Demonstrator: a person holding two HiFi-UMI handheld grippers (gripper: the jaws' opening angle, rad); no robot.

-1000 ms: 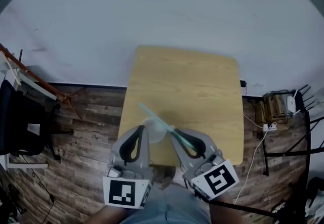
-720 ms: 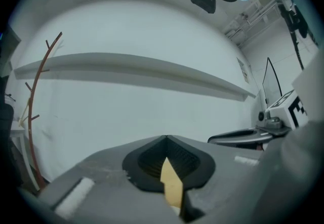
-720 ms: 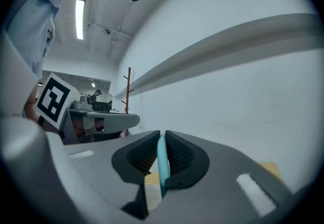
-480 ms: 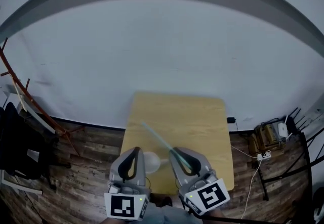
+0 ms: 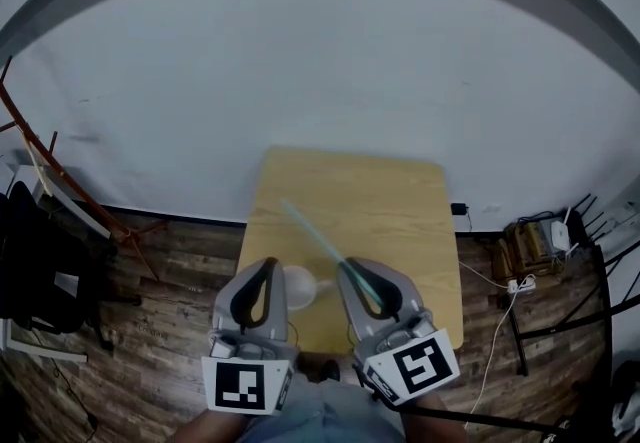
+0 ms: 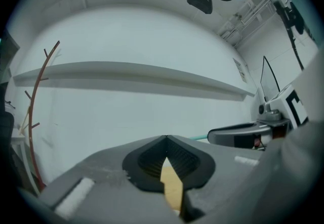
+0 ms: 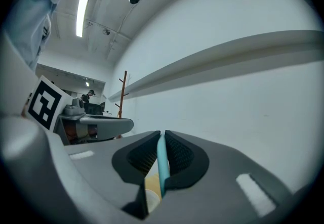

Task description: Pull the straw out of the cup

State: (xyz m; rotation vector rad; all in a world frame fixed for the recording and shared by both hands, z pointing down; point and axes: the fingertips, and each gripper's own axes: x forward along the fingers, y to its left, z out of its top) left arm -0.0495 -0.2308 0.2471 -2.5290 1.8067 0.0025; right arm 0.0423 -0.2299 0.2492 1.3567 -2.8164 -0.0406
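Both handheld grey tools, the left gripper [image 5: 268, 266] and the right gripper [image 5: 347, 268], have risen in the past second, and the head view has tipped up to show more white wall [image 5: 320, 71]. The pale turquoise plastic straw [image 5: 320, 241], between the right gripper's closing jaws, earlier crossed the translucent white cup [image 5: 298, 288]. It now runs clear beside it.

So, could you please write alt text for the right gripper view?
The fingers of the right gripper are closing on a teal straw gripped between them. Behind is a white wall with a shelf, and the left gripper shows at the left.
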